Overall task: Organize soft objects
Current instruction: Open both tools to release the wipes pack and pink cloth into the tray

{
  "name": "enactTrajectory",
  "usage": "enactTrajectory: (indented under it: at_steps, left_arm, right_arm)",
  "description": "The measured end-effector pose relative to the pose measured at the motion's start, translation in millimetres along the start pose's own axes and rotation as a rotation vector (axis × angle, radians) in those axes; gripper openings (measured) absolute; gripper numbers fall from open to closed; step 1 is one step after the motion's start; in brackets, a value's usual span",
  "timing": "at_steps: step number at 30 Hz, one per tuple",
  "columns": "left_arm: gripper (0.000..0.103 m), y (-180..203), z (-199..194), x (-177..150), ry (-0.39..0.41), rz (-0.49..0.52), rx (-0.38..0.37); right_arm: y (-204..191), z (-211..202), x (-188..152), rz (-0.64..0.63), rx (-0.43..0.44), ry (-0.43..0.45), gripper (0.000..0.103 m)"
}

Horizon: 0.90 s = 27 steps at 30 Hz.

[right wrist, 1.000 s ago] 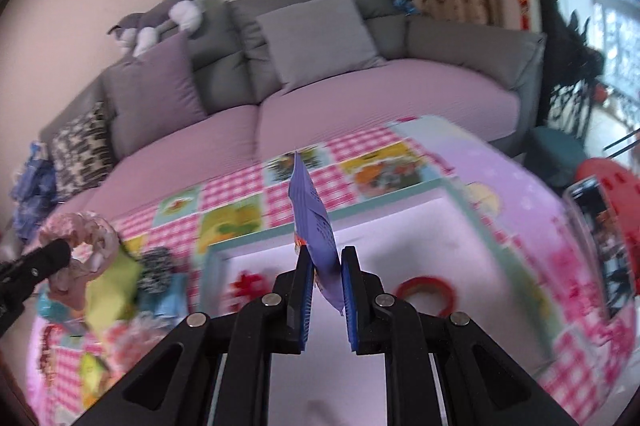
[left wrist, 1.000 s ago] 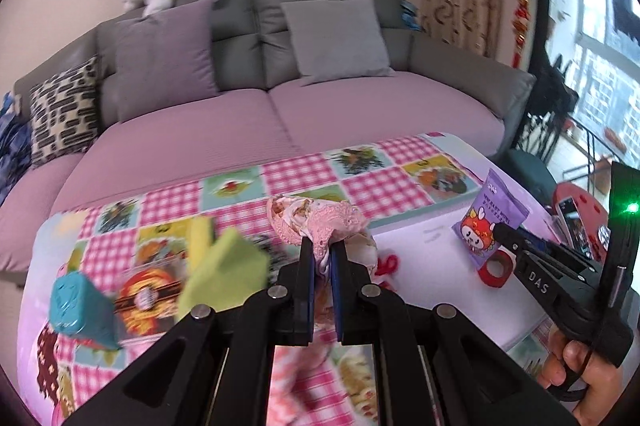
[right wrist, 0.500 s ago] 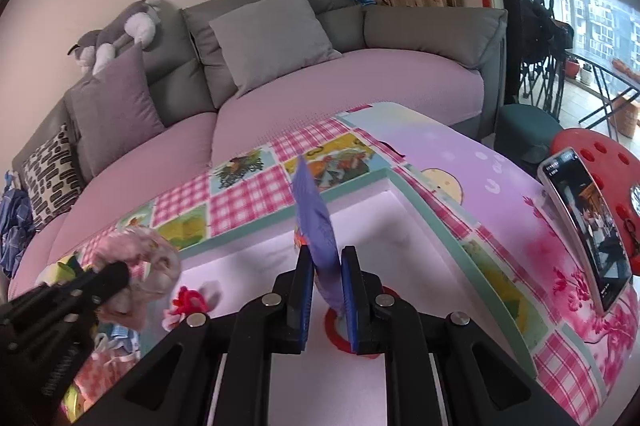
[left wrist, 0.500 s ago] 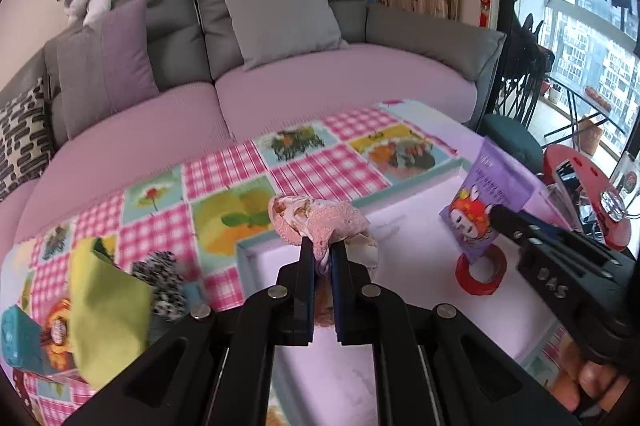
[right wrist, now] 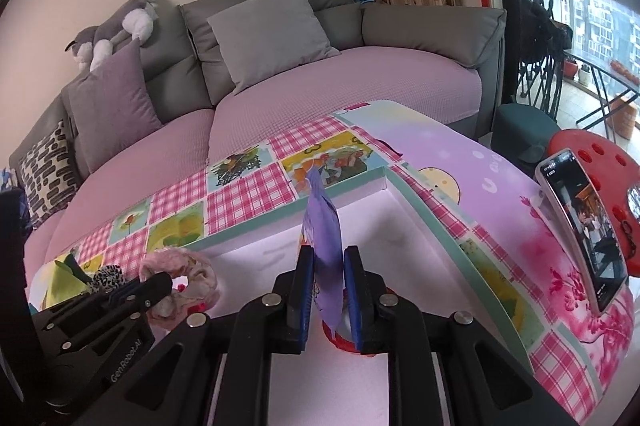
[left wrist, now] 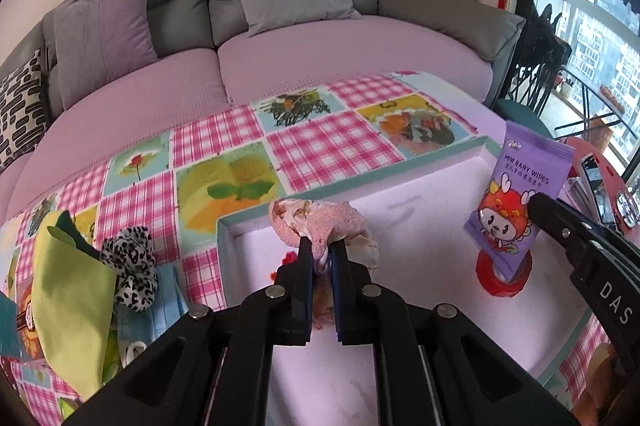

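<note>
Holding two soft things up over the white tray [left wrist: 420, 226] — left gripper [left wrist: 319, 268] pinching the pink lacy cloth [left wrist: 320, 222] tight, right gripper [right wrist: 325, 290] squeezing the purple wipes pack [right wrist: 322, 226]. Nothing soft lying in the tray yet, only a red tape ring [left wrist: 502, 276]. Still waiting on the checked cover: yellow cloth [left wrist: 68, 298], spotted scrunchie [left wrist: 128, 266] — more hiding under them, hard telling what.

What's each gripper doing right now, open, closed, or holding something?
Left gripper: closed on the pink lace cloth.
Right gripper: closed on the purple baby wipes pack.
</note>
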<state>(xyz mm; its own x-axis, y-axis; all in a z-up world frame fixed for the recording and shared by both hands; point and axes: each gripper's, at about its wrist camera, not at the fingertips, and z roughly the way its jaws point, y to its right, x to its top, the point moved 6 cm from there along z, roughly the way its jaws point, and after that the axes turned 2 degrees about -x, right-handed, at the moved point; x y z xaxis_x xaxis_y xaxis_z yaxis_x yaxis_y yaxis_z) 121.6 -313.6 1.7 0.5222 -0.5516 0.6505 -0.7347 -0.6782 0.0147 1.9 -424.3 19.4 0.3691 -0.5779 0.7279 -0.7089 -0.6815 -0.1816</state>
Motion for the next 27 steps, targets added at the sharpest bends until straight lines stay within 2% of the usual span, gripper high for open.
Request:
enactTrajectory:
  at_steps: [2,3,4,6,7,9,12,14,16,20,22,24,27]
  left_arm:
    - [0.012,-0.9,-1.6,-0.5,-0.006,-0.005,-0.005]
    - [0.019,-1.8,-4.0,-0.4,-0.009,-0.012,-0.007]
    - [0.031,-2.9,-5.9,0.0,-0.005,-0.016,-0.007]
    - [0.047,-4.7,-11.0,1.6,0.004,-0.022,-0.003]
    - [0.05,-5.7,-13.3,1.7,0.007,-0.025,0.0]
    - [0.052,-9.2,-16.3,1.8,0.007,-0.034,0.008]
    - [0.059,-17.6,-20.0,-1.2,0.002,-0.058,0.031]
    - [0.062,-23.3,-21.5,-2.9,0.0,-0.072,0.045]
    - [0.07,-31.0,-23.5,-5.5,0.0,-0.082,0.078]
    - [0.084,-47.5,-25.8,-10.5,0.001,-0.102,0.148]
    - [0.091,-56.5,-26.3,-13.4,-0.002,-0.129,0.166]
    - [0.092,-63.6,-26.8,-16.9,-0.011,-0.153,0.17]
    - [0.092,-72.7,-29.1,-23.0,-0.025,-0.182,0.18]
  right_arm:
    - [-1.6,-0.7,0.1,-0.012,-0.007,-0.003,0.018]
    - [-2.2,-1.4,0.1,-0.019,-0.013,-0.005,0.028]
    - [-2.1,-1.2,0.7,-0.022,-0.017,-0.005,0.041]
    - [-1.4,-1.9,-0.5,-0.025,-0.032,-0.024,0.047]
    - [-1.0,-2.4,-1.0,-0.026,-0.039,-0.027,0.047]
    - [-0.4,-3.6,-1.5,-0.034,-0.053,-0.032,0.049]
    - [-0.5,-4.6,-2.6,-0.053,-0.066,-0.041,0.059]
    - [-0.8,-5.0,-3.8,-0.06,-0.072,-0.048,0.062]
    - [-1.2,-4.5,-4.7,-0.07,-0.074,-0.056,0.071]
    - [-5.0,-2.5,-7.4,-0.102,-0.079,-0.072,0.078]
    - [-7.4,-1.3,-8.7,-0.114,-0.077,-0.078,0.092]
    - [-11.0,-0.5,-10.4,-0.13,-0.07,-0.084,0.101]
    - [-16.7,-0.3,-13.9,-0.153,-0.064,-0.091,0.103]
